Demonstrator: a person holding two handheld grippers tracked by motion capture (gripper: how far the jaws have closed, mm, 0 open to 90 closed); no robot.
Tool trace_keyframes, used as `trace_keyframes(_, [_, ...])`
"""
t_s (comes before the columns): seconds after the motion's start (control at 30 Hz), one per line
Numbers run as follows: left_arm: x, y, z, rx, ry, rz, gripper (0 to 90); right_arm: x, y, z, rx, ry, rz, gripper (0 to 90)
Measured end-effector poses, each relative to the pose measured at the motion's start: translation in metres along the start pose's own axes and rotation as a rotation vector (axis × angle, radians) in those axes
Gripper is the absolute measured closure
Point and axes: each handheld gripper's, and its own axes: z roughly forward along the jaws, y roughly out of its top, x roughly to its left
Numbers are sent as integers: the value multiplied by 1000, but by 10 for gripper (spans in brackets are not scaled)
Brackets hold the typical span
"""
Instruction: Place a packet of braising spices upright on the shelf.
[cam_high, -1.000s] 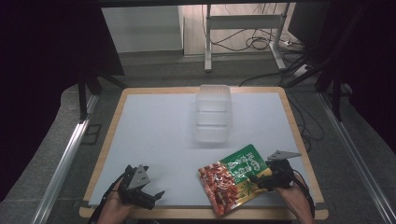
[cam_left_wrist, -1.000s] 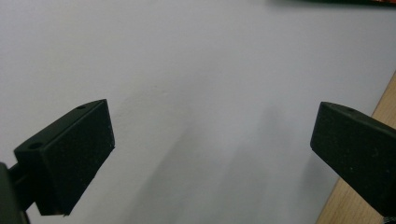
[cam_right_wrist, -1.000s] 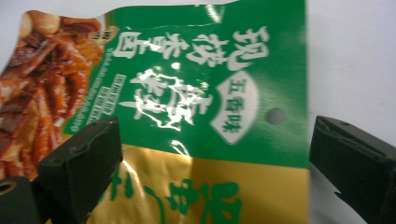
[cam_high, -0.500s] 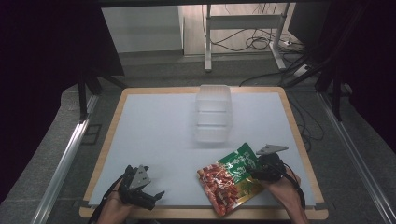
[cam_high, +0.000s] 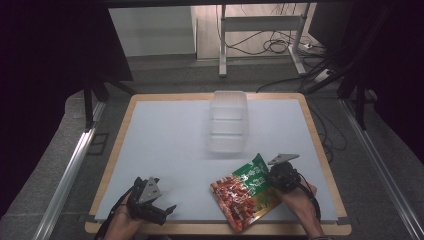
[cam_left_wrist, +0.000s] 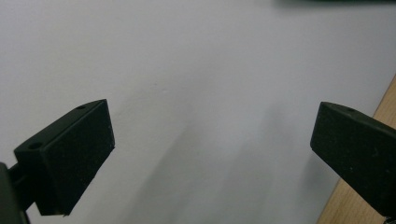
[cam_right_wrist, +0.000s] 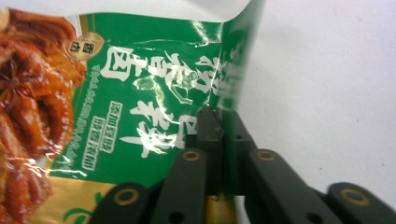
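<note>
From the high view, I see my right claw (cam_high: 272, 176) has carried the glossy green, red and gold foil snack packet (cam_high: 246, 192) a little toward the left and toward the near edge since a second ago, and the packet's green end has lifted. My left claw (cam_high: 159, 207) sits where it did at the near left corner of the white-topped, wood-edged tabletop (cam_high: 165, 140). The packet's long axis runs on a diagonal: the green end points up and away to the right, the red and gold end points down toward the near edge of the tabletop. It lies just in front of the clear plastic lidded box (cam_high: 228, 121), apart from it. My right claw grips the packet at its right-hand green edge, so most of the packet spreads to the left of the claw.

In the left gripper view, my left claw (cam_left_wrist: 210, 154) has its black jaws wide apart over bare white surface, nothing between them.

In the right gripper view, my right claw (cam_right_wrist: 219, 126) is pressed together on a folded edge of the packet (cam_right_wrist: 140, 107), which fans out up and to the left.
</note>
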Motion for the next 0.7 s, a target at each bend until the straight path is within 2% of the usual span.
trace_keyframes(0.17, [0, 0, -1, -3, 2, -3, 0, 3, 5, -6, -8, -7, 4, 890])
trace_keyframes(0.27, [1, 0, -1, -3, 1, -8, 0, 1, 6, -8, -16, 9, 14, 889])
trace_keyframes(0.47, [1, 1, -2, 7, -12, -39, 0, 1, 10, -19, -55, 20, 3, 888])
trace_keyframes(0.7, [3, 1, -3, 0, -7, -54, 0, 1, 18, -34, -108, 68, 5, 887])
